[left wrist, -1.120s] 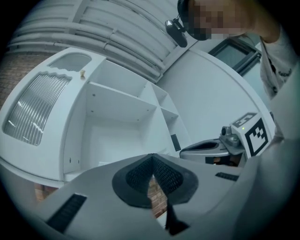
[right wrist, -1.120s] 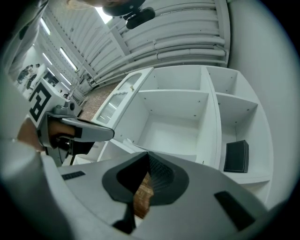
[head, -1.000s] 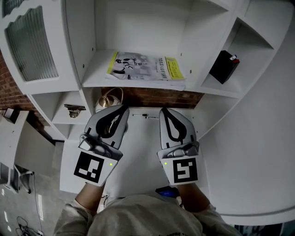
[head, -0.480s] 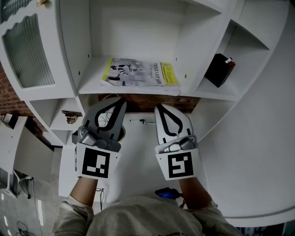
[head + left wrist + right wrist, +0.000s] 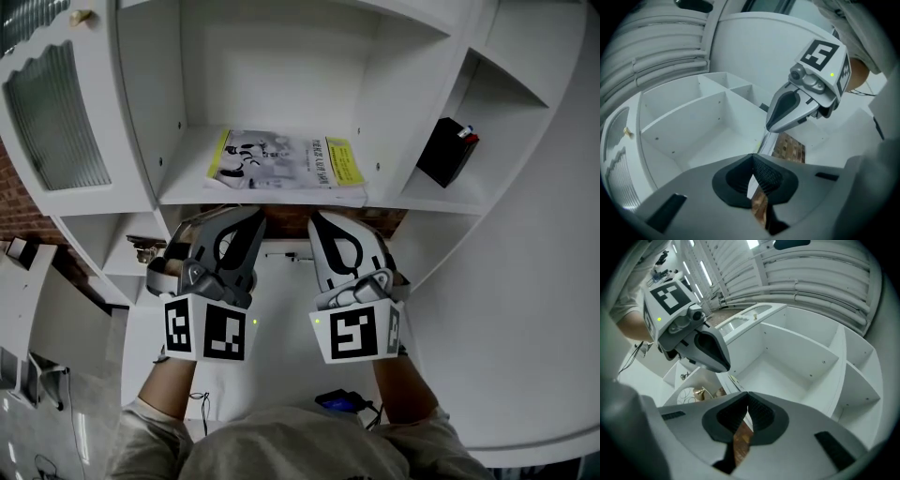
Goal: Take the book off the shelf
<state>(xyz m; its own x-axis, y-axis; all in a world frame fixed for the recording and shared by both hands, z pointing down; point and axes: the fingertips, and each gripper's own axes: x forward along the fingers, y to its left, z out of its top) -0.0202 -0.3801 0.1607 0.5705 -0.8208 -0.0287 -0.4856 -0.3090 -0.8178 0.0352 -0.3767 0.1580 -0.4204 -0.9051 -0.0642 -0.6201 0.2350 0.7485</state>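
The book (image 5: 286, 161) is lying flat on the white shelf (image 5: 187, 183), untouched. Below the book, the left gripper (image 5: 251, 220) and right gripper (image 5: 319, 223) are being rolled and edged closer, fingers closed on nothing; the reach is only being started.

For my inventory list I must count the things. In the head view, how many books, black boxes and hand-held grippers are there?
book: 1
black box: 1
hand-held gripper: 2, the left hand-held gripper and the right hand-held gripper
Total: 4
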